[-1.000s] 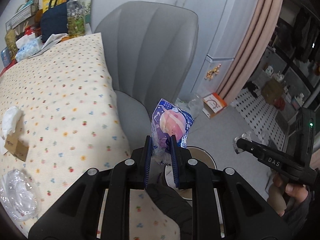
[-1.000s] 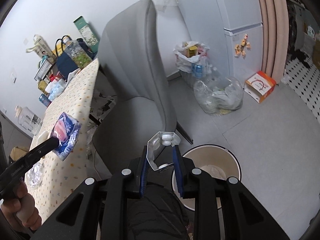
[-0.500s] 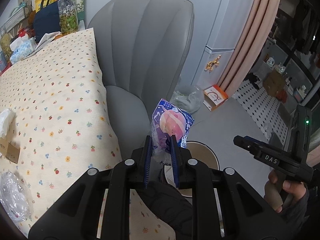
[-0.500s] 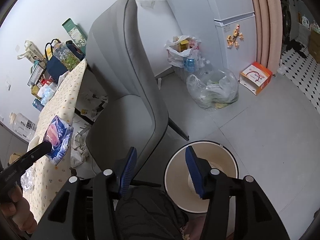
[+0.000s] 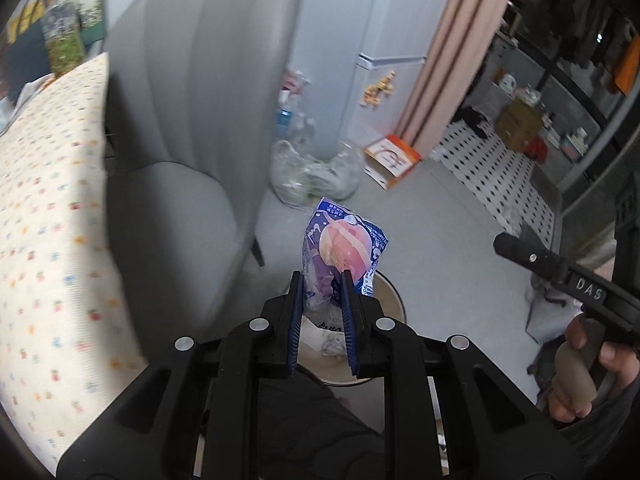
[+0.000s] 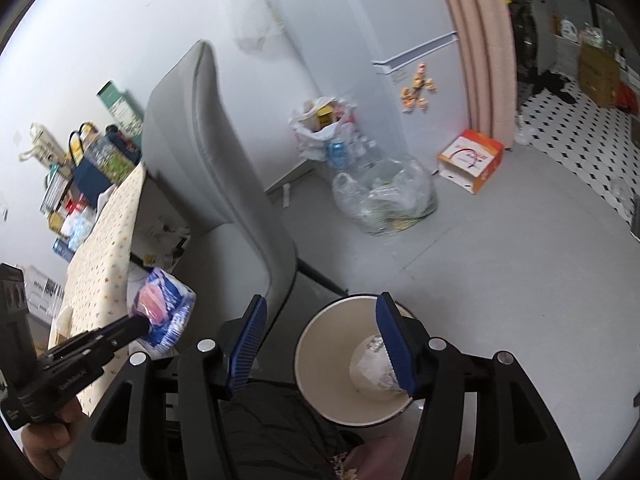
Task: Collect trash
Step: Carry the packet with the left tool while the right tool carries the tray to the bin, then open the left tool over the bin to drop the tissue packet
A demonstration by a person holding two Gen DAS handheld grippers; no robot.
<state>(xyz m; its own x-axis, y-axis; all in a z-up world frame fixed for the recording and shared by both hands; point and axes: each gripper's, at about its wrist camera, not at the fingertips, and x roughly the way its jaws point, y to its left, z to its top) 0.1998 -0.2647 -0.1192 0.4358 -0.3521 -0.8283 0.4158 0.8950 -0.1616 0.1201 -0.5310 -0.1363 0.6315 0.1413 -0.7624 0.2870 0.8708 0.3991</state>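
Carrying trash to the bin (image 6: 308, 354) is the step in hand: a snack wrapper (image 5: 340, 252) is pinched by the left gripper (image 5: 322, 300) above the rim, pending release. The right gripper (image 6: 322, 346) is empty, its jaws opening.

Grey chair (image 5: 192, 128) beside a dotted tablecloth (image 5: 44, 216); orange box (image 6: 471, 159) near what looks like a fridge (image 6: 400, 20).

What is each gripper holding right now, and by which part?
The left gripper pinches the purple snack wrapper by its lower end between its fingers. The right gripper holds nothing; its jaws are opening, empty, above the bin.
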